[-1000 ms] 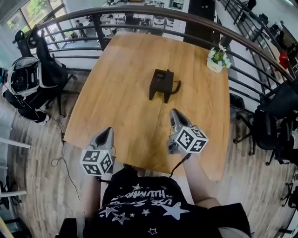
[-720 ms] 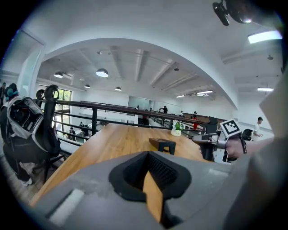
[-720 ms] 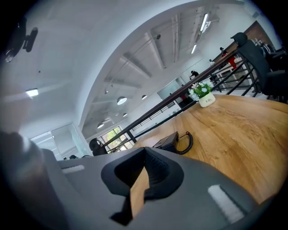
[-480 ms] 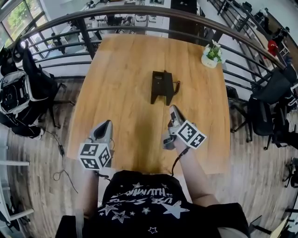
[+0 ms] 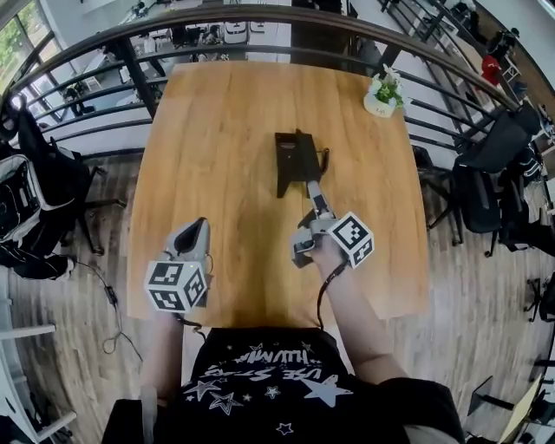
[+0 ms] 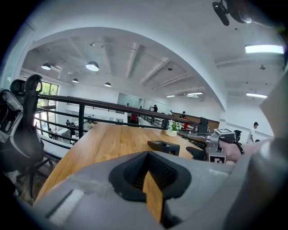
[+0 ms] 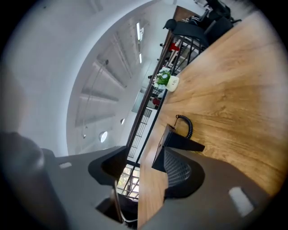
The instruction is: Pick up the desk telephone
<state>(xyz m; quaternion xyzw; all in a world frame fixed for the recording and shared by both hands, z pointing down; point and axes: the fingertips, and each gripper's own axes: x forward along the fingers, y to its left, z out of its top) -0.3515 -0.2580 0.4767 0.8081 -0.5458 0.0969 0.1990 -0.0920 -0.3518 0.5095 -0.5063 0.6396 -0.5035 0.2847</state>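
The black desk telephone (image 5: 295, 159) sits mid-table on the wooden table (image 5: 217, 113), its coiled cord (image 7: 187, 126) at its right side. My right gripper (image 5: 309, 217) is rolled onto its side just short of the phone's near end. Its jaws have just been opening and stand apart with nothing between them. In the right gripper view the telephone (image 7: 176, 140) lies just beyond the right gripper (image 7: 146, 173). My left gripper (image 5: 194, 236) hovers over the table's near left part, well away from the phone, jaws together and empty. The left gripper view shows the telephone (image 6: 164, 146) far ahead.
A small potted plant (image 5: 381, 94) stands at the table's far right corner. A dark metal railing (image 5: 260, 17) curves around the far side. Office chairs (image 5: 499, 152) stand to the right, and a chair with bags (image 5: 30, 199) to the left.
My right gripper has moved forward to the phone's near end, rolled onto its side and opened its jaws. The left gripper has moved forward over the table.
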